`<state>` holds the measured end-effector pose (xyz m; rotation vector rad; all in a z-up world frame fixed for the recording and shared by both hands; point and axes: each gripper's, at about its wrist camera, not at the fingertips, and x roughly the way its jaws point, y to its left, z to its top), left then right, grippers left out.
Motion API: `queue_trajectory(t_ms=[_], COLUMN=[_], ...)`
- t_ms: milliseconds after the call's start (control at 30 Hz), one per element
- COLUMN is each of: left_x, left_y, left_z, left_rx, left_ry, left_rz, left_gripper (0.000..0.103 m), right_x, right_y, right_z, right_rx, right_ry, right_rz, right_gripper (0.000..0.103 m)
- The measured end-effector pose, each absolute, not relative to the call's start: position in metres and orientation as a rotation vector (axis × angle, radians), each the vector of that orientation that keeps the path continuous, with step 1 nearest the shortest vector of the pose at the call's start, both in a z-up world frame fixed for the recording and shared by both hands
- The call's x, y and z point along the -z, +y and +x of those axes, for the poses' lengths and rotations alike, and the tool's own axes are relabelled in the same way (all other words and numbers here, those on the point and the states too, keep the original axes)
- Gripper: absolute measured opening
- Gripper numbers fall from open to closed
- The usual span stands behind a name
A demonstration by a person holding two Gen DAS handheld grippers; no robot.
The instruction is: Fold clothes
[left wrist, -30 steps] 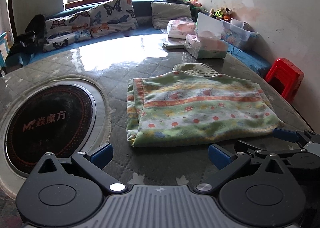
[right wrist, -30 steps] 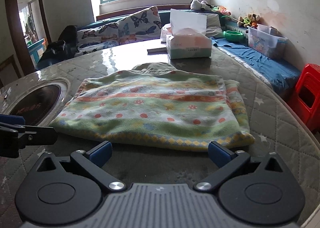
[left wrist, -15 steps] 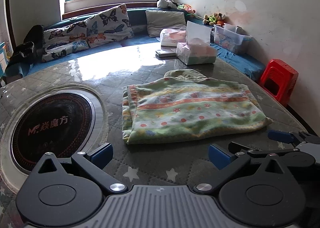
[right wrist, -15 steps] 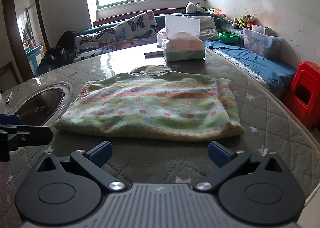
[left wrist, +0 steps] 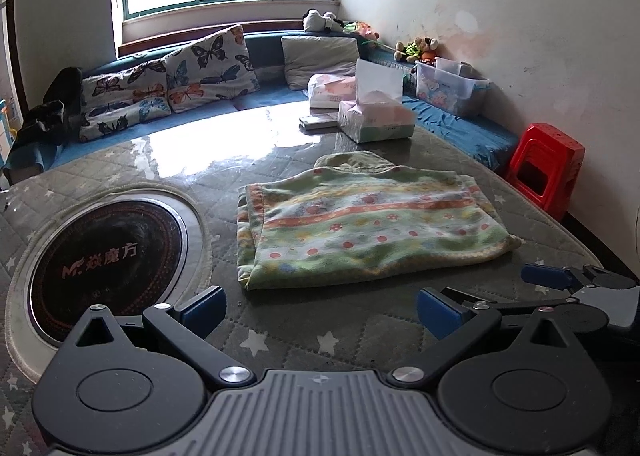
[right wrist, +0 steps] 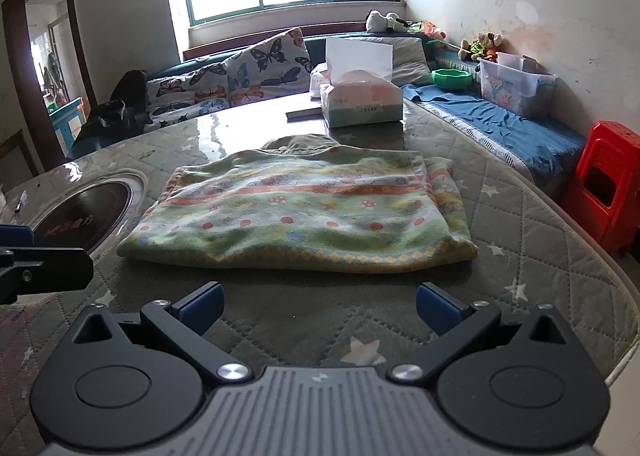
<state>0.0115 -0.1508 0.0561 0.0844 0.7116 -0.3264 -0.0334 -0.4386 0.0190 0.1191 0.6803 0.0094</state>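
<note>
A green striped fleece garment (left wrist: 368, 224) (right wrist: 304, 212) lies folded flat into a rectangle on the quilted round table (left wrist: 304, 336) (right wrist: 532, 240). Its olive hood pokes out at the far edge. My left gripper (left wrist: 320, 310) hovers open over the table's near edge, a short way in front of the garment, holding nothing. My right gripper (right wrist: 318, 308) is open too, just short of the garment's near hem, and empty. The right gripper's fingers (left wrist: 544, 276) show at the right of the left wrist view. The left gripper's arm shows at the left edge of the right wrist view.
A black round induction hob (left wrist: 104, 256) (right wrist: 80, 212) is set into the table on the left. A tissue box (left wrist: 376, 120) (right wrist: 360, 100) stands beyond the garment. A cushioned bench with butterfly pillows (left wrist: 168, 84) wraps the far side. A red plastic stool (left wrist: 548, 168) (right wrist: 608, 184) stands at the right.
Both grippers have drawn back and up from the garment, so it looks smaller and farther off. The garment has not moved. Both stay open.
</note>
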Motion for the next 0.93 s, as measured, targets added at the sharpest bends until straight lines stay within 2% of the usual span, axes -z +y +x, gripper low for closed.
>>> queue_trajectory(t_ms=[933], left_x=[-0.054], left_y=[-0.143], left_z=[0.001], left_rx=[0.300], left_ry=[0.706], left_rz=[0.082], left_gripper=[0.103], right_x=[-0.034], right_y=[-0.431], right_z=[-0.053], right_rx=[0.004], right_ry=[0.638], right_rz=[0.121], right_gripper=[0.103])
